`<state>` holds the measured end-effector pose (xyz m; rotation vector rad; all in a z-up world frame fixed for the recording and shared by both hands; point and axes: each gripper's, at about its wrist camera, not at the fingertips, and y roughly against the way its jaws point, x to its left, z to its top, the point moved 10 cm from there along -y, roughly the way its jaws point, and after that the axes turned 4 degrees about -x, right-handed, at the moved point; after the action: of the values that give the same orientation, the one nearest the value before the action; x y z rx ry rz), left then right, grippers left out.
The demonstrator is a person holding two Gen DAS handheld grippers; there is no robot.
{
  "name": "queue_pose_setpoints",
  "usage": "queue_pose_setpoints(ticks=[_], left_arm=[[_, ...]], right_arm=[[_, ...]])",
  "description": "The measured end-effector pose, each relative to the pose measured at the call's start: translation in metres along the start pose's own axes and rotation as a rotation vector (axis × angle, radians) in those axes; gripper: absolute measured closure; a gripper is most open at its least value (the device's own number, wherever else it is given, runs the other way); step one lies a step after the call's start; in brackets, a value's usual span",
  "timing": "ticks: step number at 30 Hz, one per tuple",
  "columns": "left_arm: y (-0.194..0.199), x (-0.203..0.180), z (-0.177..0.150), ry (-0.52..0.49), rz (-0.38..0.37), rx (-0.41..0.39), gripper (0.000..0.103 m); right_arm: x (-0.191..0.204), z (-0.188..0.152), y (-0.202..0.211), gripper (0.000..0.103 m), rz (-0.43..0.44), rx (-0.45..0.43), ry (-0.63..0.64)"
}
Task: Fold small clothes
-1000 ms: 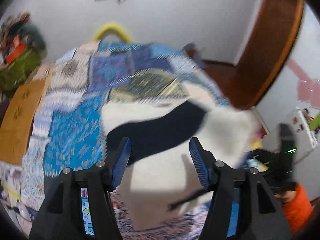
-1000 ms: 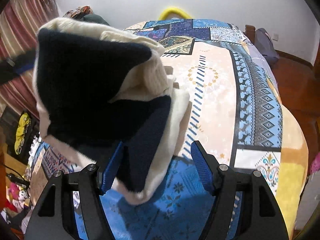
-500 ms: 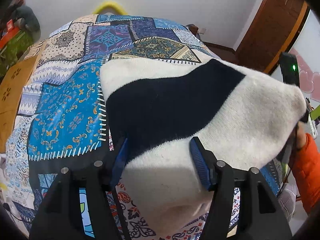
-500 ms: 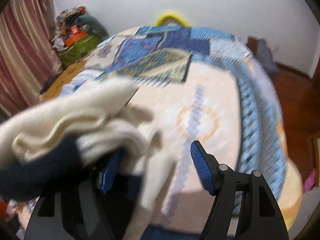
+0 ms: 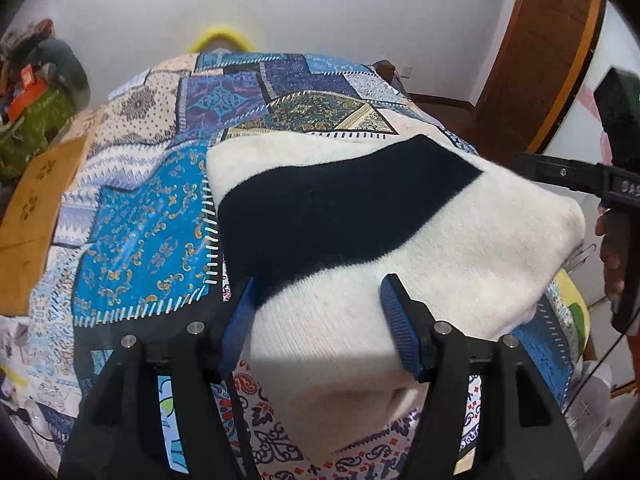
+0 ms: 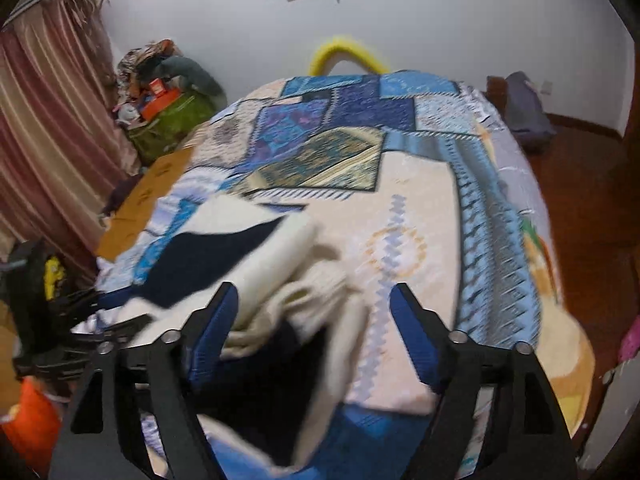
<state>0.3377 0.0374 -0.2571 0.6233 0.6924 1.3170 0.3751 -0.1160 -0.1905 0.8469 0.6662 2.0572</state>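
Note:
A cream sweater with a wide navy band [image 5: 360, 208] lies folded in a thick bundle on the patchwork bedspread [image 5: 144, 240]. My left gripper [image 5: 316, 316] hovers over its near cream edge with jaws apart. The knit runs under and past the right finger, so nothing is pinched. In the right wrist view the same sweater [image 6: 224, 256] is blurred, with loose folds between the fingers of my right gripper [image 6: 312, 320]. Its jaws are opening and its pads do not press the cloth. The right gripper's body [image 5: 580, 184] shows at the sweater's far right corner.
The bed fills most of both views. A brown cardboard sheet [image 5: 28, 200] and a green bag of clutter [image 6: 168, 120] sit at its left side, with a striped curtain [image 6: 44, 140] beyond. Wooden floor [image 6: 580, 168] and a door [image 5: 540, 60] are on the right. A yellow hoop [image 6: 348, 50] stands behind the bed.
The sweater, held up high by the right gripper a second ago, has come down onto the bed. The right jaws have widened and drawn back. My left gripper has sunk closer to the cloth.

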Motion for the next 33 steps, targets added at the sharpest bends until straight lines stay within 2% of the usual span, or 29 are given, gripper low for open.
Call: queue_pose_setpoints(ticks=[4,11,12,13,14,16,19,22,26,31,33], left_arm=[[0.010,-0.006,-0.004,-0.036,-0.002,-0.012,0.041],[0.031,0.003,-0.011,-0.035,-0.024,-0.020,0.040],[0.035,0.007,-0.013,-0.030,-0.021,-0.018,0.040],[0.038,0.009,-0.014,-0.027,-0.022,-0.017,0.040],[0.041,0.012,-0.017,-0.023,-0.029,-0.014,0.040],[0.044,0.015,-0.024,-0.022,-0.038,-0.005,0.040],[0.044,0.016,-0.038,-0.027,-0.038,0.021,0.040],[0.039,0.009,-0.053,-0.044,-0.044,0.051,0.038],[0.029,0.009,-0.058,-0.043,0.011,0.062,0.038],[0.020,0.032,-0.062,0.101,-0.009,0.077,0.036],[0.017,0.044,-0.070,0.114,0.043,0.091,0.036]], right_arm=[[0.026,-0.007,-0.010,0.025,0.073,0.057,-0.047],[0.029,-0.043,-0.037,0.025,0.043,0.172,-0.063],[0.029,-0.051,-0.038,0.029,0.041,0.189,-0.059],[0.029,-0.056,-0.037,0.038,0.040,0.190,-0.050],[0.030,-0.060,-0.036,0.042,0.035,0.184,-0.034],[0.034,-0.060,-0.030,0.058,0.031,0.168,-0.010],[0.039,-0.054,-0.019,0.070,0.031,0.131,0.013],[0.046,-0.050,-0.012,0.075,0.034,0.107,0.032],[0.056,-0.046,-0.001,0.076,0.050,0.078,0.045],[0.056,-0.051,0.008,0.077,0.067,0.065,0.038],[0.049,-0.060,0.004,0.077,0.067,0.084,0.025]])
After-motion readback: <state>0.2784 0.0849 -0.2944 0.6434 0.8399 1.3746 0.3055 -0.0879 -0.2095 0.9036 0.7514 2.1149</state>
